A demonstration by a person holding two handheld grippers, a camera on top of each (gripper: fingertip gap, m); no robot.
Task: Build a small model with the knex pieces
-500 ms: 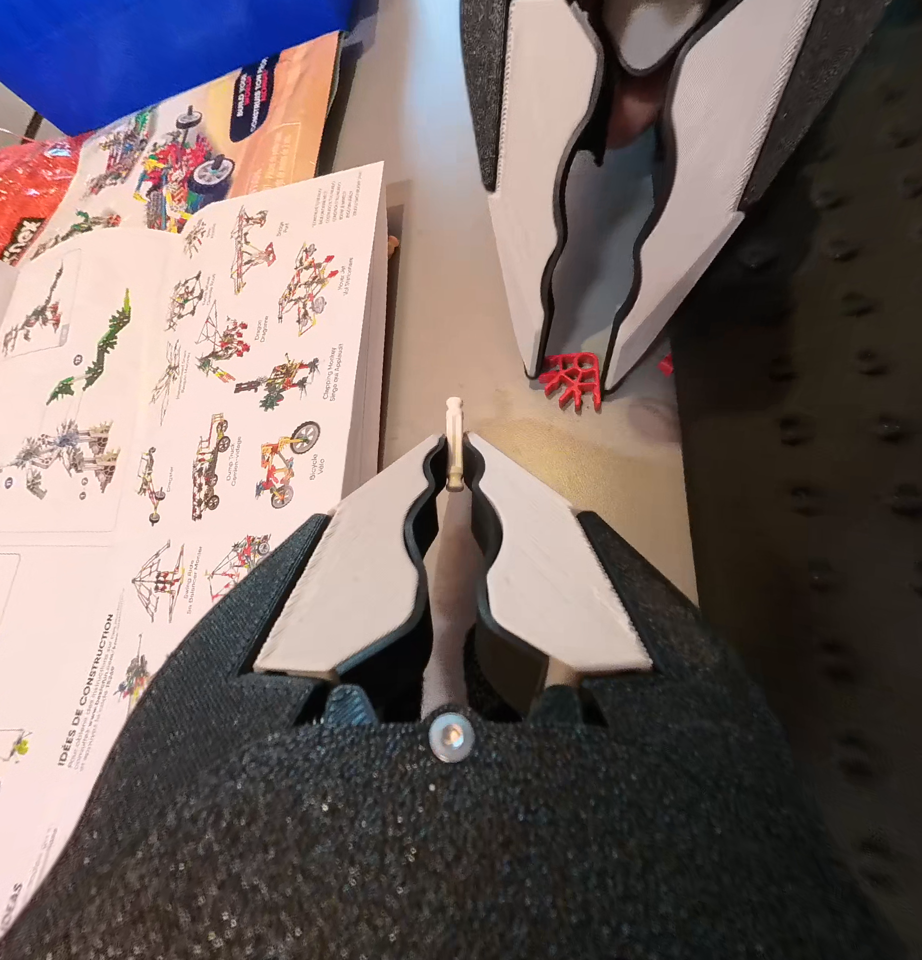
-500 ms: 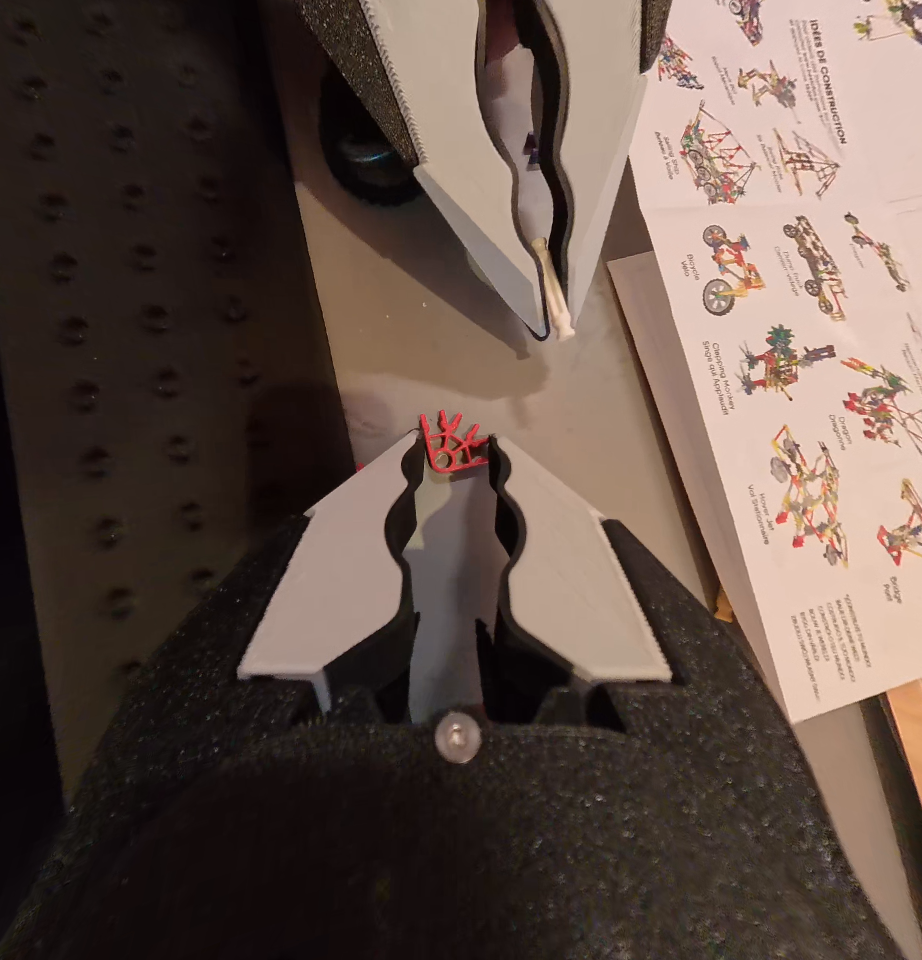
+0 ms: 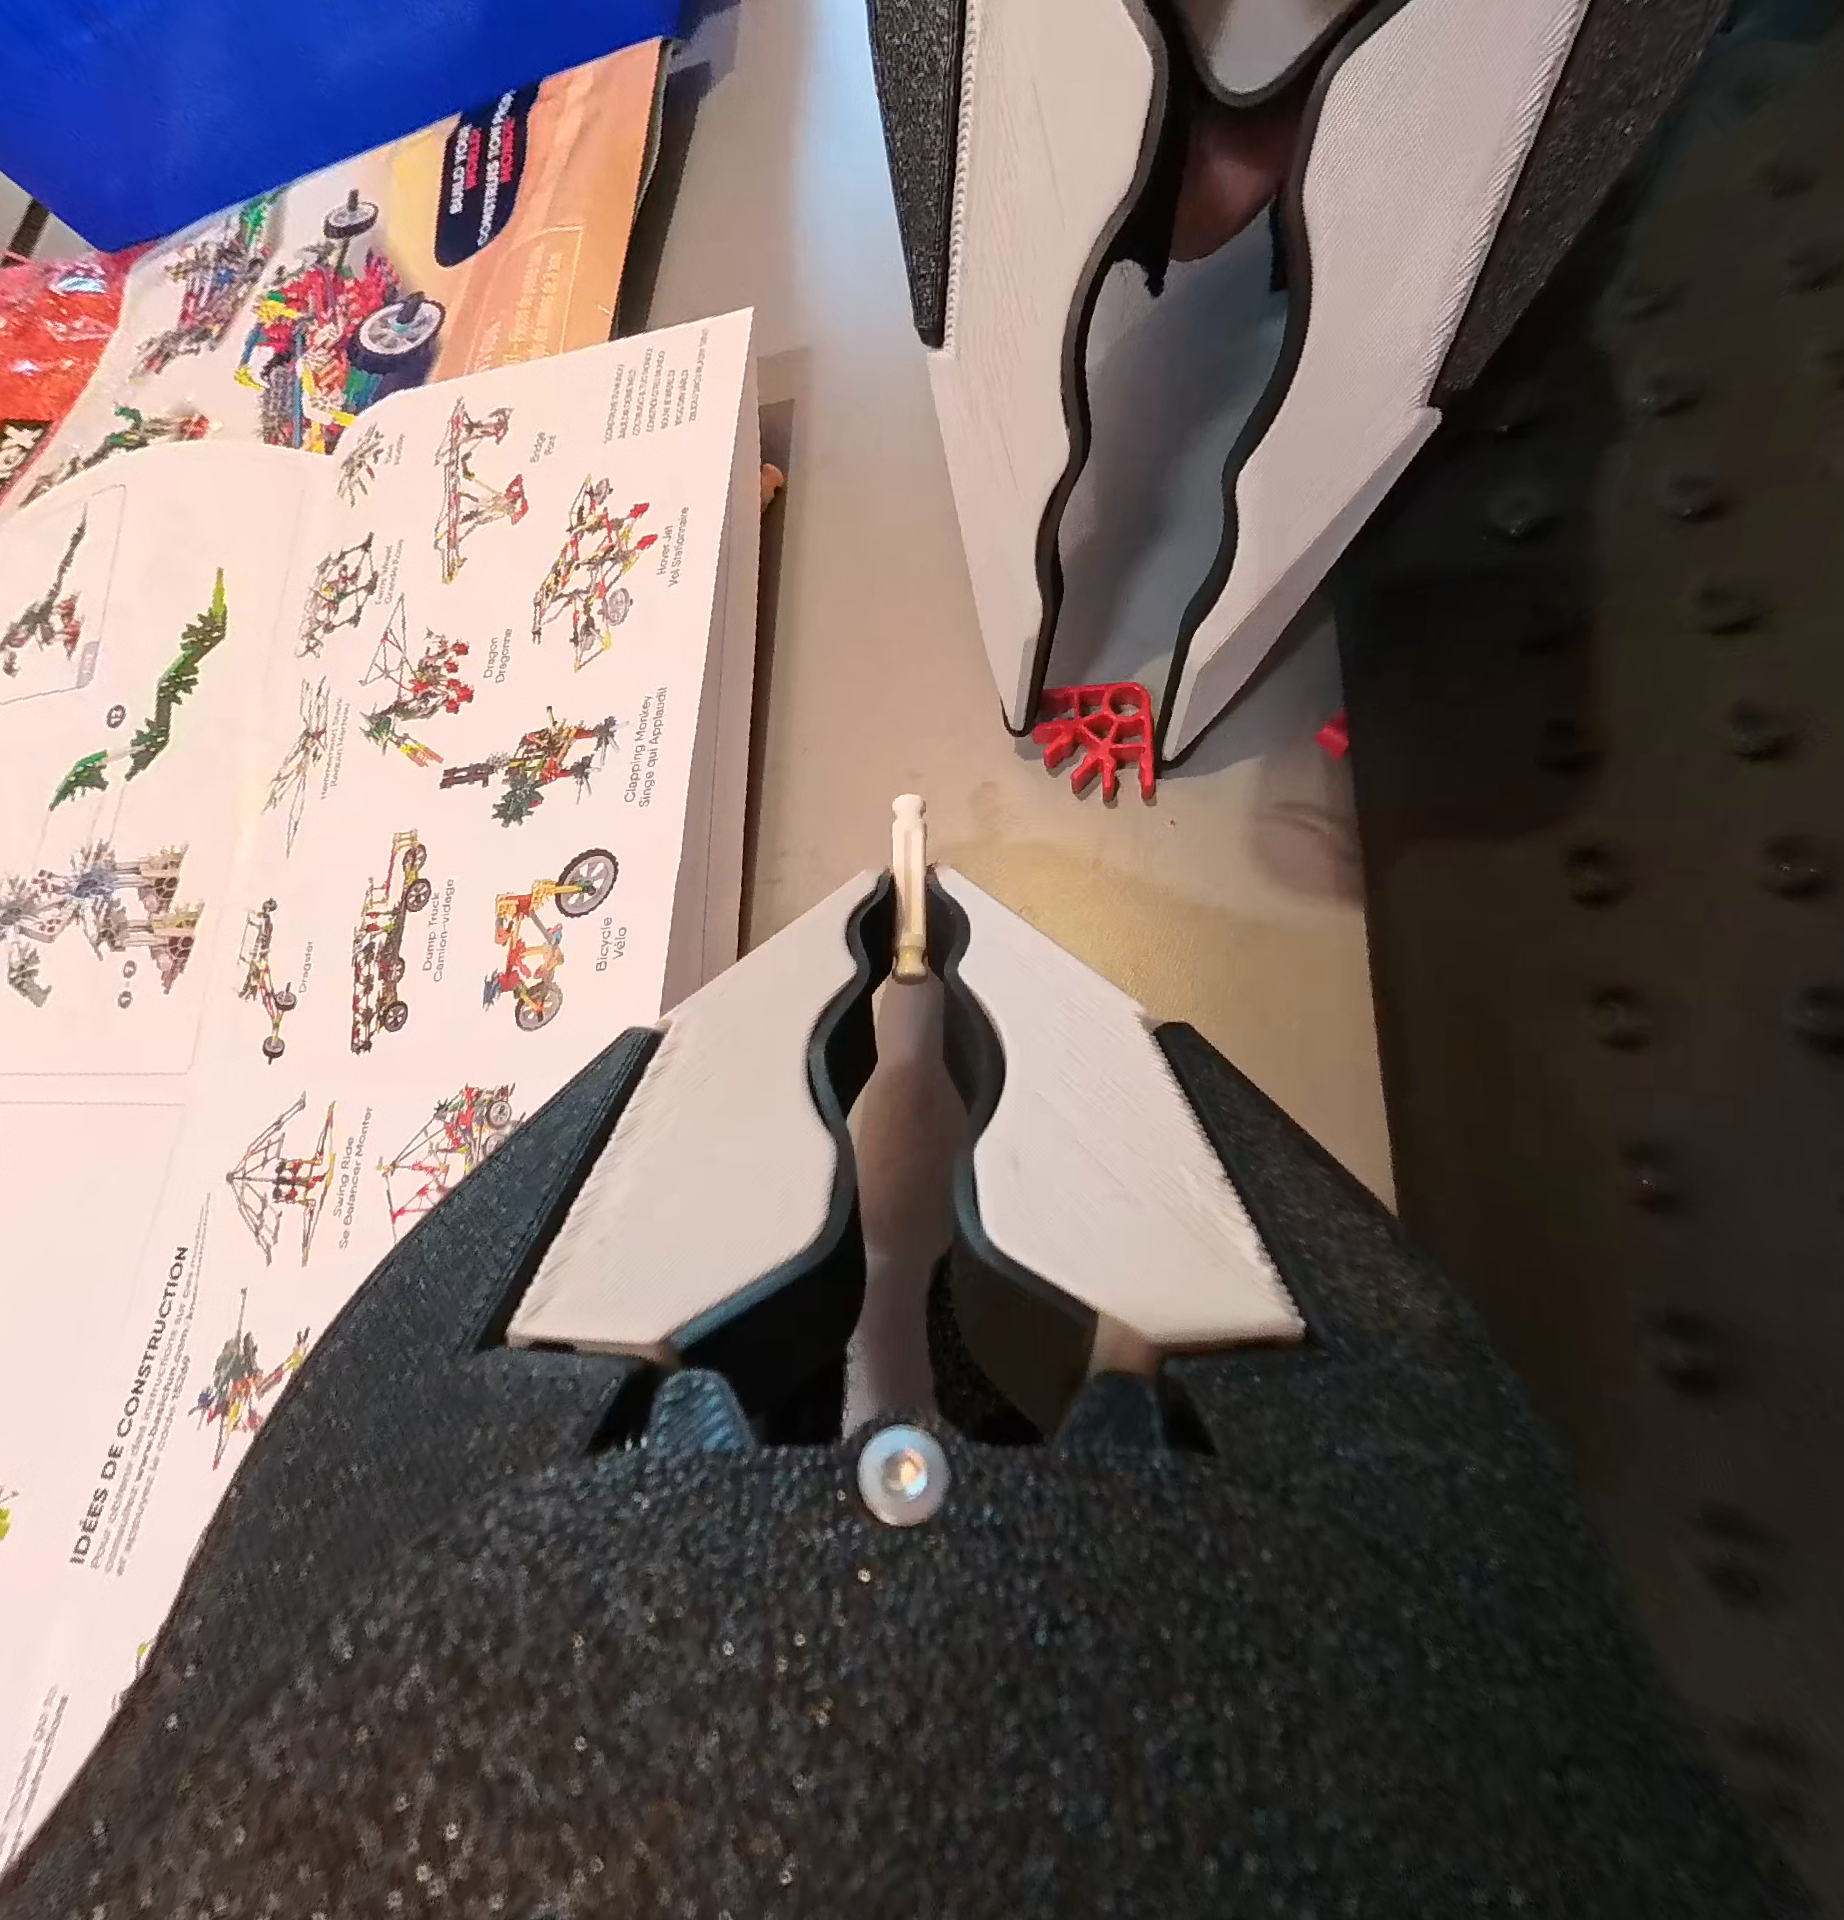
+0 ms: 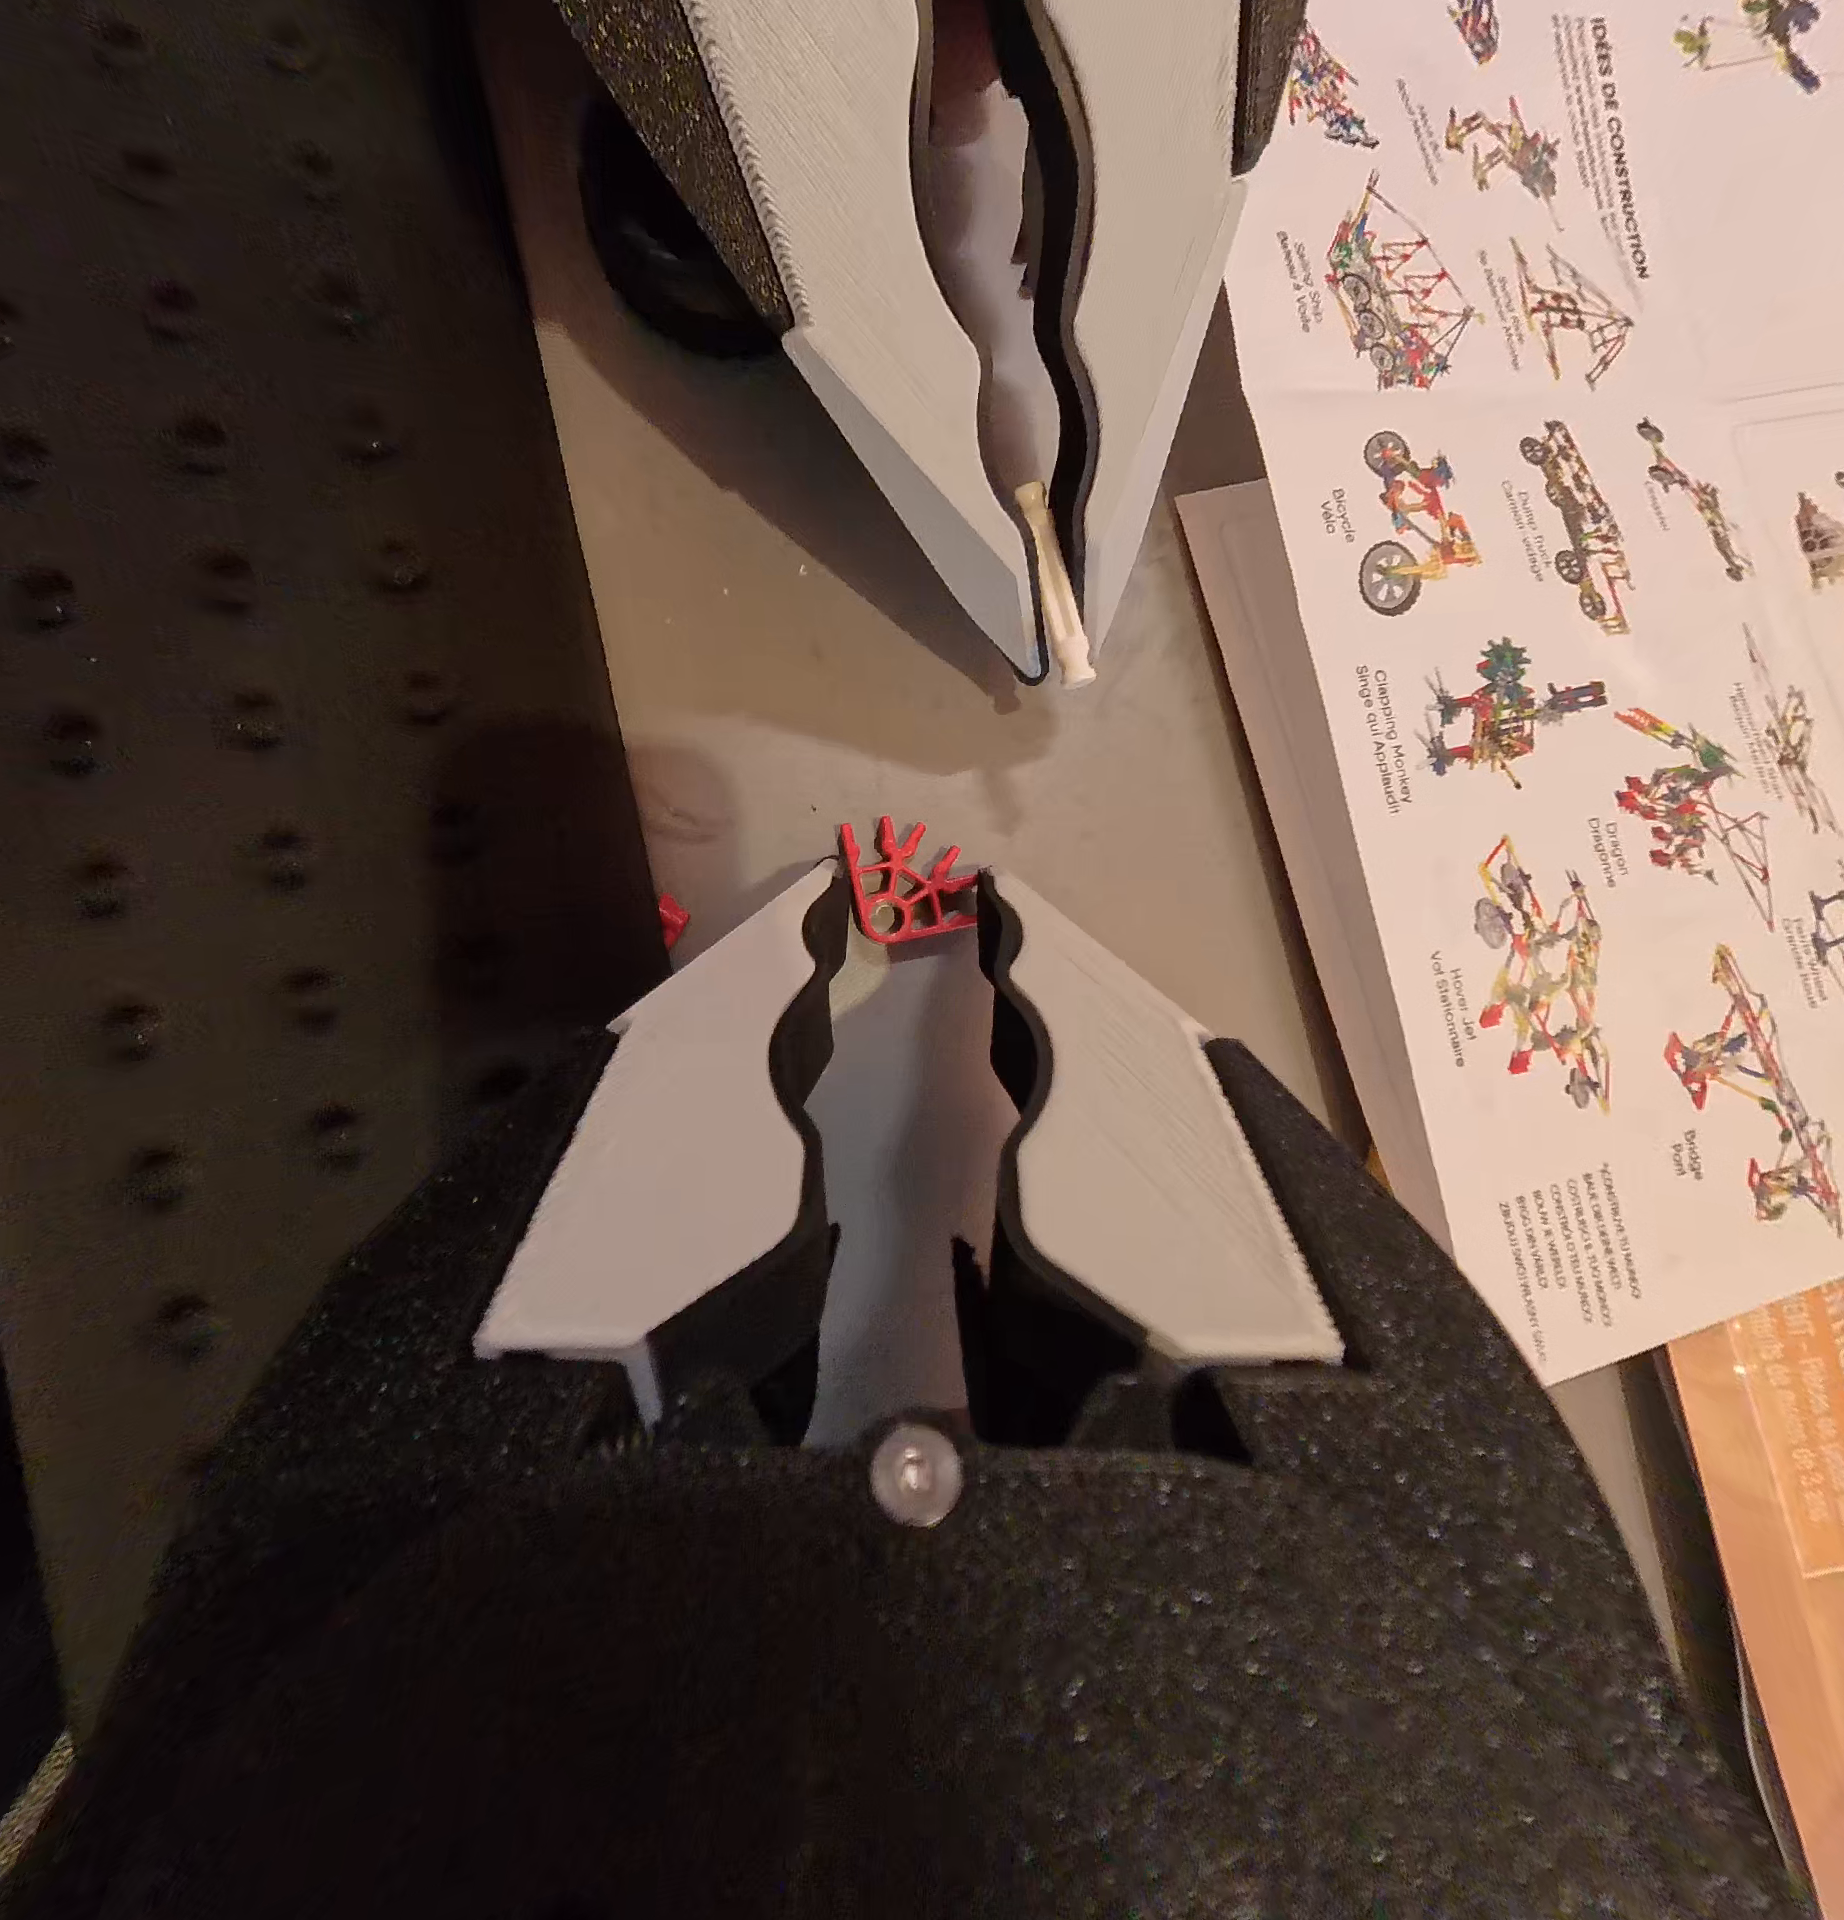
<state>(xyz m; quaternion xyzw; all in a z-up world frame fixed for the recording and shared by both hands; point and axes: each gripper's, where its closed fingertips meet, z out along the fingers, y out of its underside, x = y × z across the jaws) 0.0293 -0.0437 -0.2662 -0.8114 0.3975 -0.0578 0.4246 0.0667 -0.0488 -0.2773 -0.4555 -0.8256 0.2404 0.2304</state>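
My left gripper (image 3: 909, 881) is shut on a short cream rod (image 3: 909, 894), which sticks out past the fingertips. My right gripper (image 4: 905, 883) is shut on a small red fan-shaped connector (image 4: 902, 896), held at the tips with its prongs pointing away. The two grippers face each other a short way apart over a grey surface (image 3: 876, 540). In the left wrist view the right gripper (image 3: 1094, 722) comes in from the top with the connector (image 3: 1100, 732). In the right wrist view the left gripper (image 4: 1058, 655) comes in from the top with the rod (image 4: 1055, 597).
An open picture booklet (image 3: 378, 727) (image 4: 1624, 727) lies beside the grippers on an orange box (image 3: 554, 229) (image 4: 1780, 1558). A black perforated mat (image 3: 1676, 1039) (image 4: 222, 623) is on the other side, with a loose red piece (image 3: 1331, 732) (image 4: 671, 920) at its edge. A blue object (image 3: 274, 94) is at the far left. Spacing between my two grippers at the tips: around 5 centimetres.
The two grippers have come slightly closer, so the rod tip and the red connector are nearer to each other. Both grips are unchanged.
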